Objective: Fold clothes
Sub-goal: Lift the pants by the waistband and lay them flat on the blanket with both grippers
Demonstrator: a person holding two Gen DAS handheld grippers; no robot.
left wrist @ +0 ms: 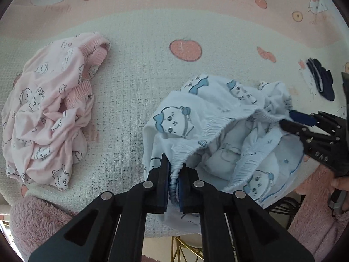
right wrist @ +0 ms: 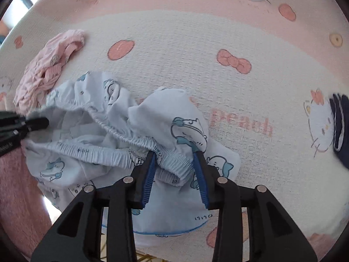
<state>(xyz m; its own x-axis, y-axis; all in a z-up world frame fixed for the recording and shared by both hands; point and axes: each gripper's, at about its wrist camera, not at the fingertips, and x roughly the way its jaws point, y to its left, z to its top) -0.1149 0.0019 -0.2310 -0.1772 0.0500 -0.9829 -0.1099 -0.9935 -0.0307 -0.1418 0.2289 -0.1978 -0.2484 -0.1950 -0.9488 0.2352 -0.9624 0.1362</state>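
Pale blue shorts point(left wrist: 209, 118) with a cartoon-animal print lie crumpled near the front edge of the counter point(left wrist: 135, 69), which is covered by a cream and pink waffle-weave cloth printed with cat faces, bows and peaches. Waistband elastic is bunched and open, facing up. Left gripper point(left wrist: 173, 178): jaws pressed nearly together, pinching a gathered length of the elastic waistband between the blue pads; in the left wrist view the fabric fans out from the jaws toward 1 o'clock. Right gripper point(right wrist: 176, 174): jaws spread part-way, straddling another stretch of the same waistband; the band sits between the blue pads, close against the left pad at 11 o'clock, with a gap to the right pad, so no firm pinch is visible. In the right wrist view the bulk of the shorts runs from the jaws out toward 10 o'clock, where the left gripper's black fingertips meet the far rim of the waist opening at the left frame edge. In the left wrist view the right gripper enters from 3 o'clock, tips at the rim of the shorts. A pink garment point(left wrist: 48, 111) with the same kind of print lies heaped at 9 o'clock of the shorts, apart from them. A small dark navy item point(left wrist: 320, 83) lies at 2 o'clock near the counter's right side, well apart. A fuzzy pink sleeve point(left wrist: 314, 214) shows below the counter edge at lower right.
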